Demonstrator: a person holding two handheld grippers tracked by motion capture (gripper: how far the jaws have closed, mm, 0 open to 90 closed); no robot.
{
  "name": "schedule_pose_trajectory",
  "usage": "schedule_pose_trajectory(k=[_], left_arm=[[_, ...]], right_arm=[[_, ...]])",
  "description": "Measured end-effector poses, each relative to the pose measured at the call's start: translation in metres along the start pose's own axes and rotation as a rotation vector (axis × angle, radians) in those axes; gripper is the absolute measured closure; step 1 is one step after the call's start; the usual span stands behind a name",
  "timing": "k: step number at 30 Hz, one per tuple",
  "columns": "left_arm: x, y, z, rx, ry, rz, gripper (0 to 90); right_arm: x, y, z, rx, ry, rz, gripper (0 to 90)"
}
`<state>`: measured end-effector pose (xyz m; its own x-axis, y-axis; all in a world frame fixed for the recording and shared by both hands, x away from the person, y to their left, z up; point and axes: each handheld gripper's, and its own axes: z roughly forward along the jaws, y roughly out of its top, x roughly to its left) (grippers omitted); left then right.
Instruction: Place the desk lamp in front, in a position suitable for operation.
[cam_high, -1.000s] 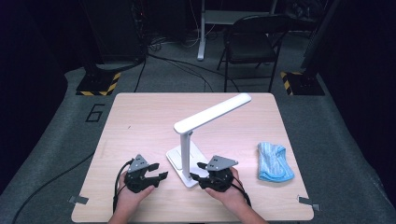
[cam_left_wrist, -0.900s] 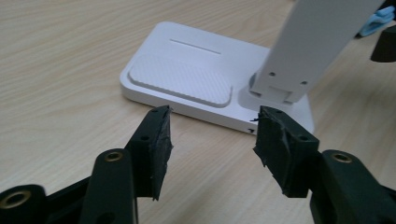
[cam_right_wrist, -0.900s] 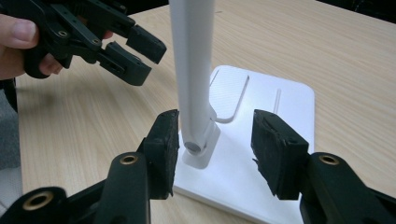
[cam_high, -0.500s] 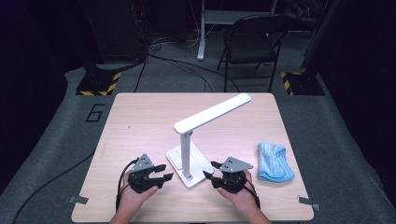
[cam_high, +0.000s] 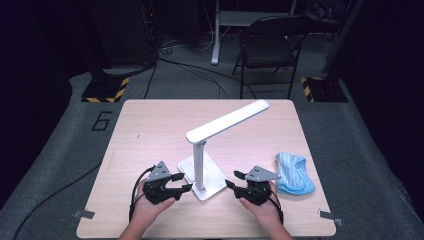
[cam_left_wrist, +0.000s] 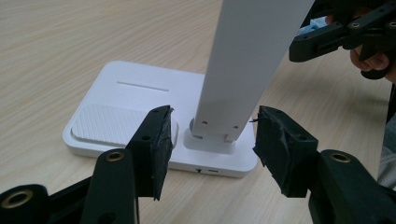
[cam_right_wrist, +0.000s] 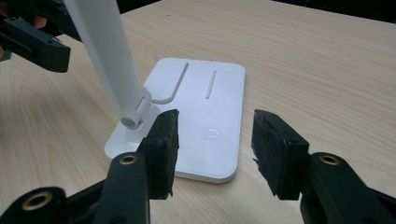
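STEP: approach, I judge | left hand-held gripper (cam_high: 186, 188) released, jaws astride desk lamp (cam_high: 202, 172) post near its foot | right hand-held gripper (cam_high: 230, 184) released, facing base | lamp stands mid-worktop (cam_high: 150, 130), nearer me | NEXT: likely clench post, steady base.

"6" on floor mat (cam_high: 101, 121); power symbol on lamp base (cam_right_wrist: 212, 133).

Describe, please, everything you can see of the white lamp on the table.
The lamp is white, seemingly plastic: a flat rectangular base with a ribbed pad, a slot and a power symbol, an upright stem hinged at the base, and a long flat head angled up toward the far right. It stands near the table's front middle. It looks unlit. The left gripper and right gripper, both open, flank the base without touching it.
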<state>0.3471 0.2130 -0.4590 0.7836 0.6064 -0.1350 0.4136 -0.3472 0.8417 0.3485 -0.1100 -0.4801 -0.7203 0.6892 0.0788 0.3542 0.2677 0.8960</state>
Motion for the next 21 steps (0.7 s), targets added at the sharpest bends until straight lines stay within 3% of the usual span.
schedule_pose_trajectory(k=[6, 16, 18, 21], left_arm=[[-0.007, 0.011, 0.006, 0.001, -0.018, 0.002, 45.7], [-0.013, 0.025, 0.017, -0.002, -0.027, -0.011, 45.4], [-0.012, 0.028, 0.018, 0.005, -0.024, 0.003, 44.8], [-0.013, 0.03, 0.02, -0.008, -0.023, -0.013, 44.8]], right_arm=[[-0.005, -0.002, -0.002, -0.001, -0.012, 0.034, 50.8], [-0.008, -0.002, 0.0, 0.003, -0.02, 0.034, 50.4], [-0.009, -0.002, 0.001, 0.005, -0.021, 0.036, 50.4], [-0.01, -0.003, 0.001, 0.01, -0.021, 0.04, 50.3]])
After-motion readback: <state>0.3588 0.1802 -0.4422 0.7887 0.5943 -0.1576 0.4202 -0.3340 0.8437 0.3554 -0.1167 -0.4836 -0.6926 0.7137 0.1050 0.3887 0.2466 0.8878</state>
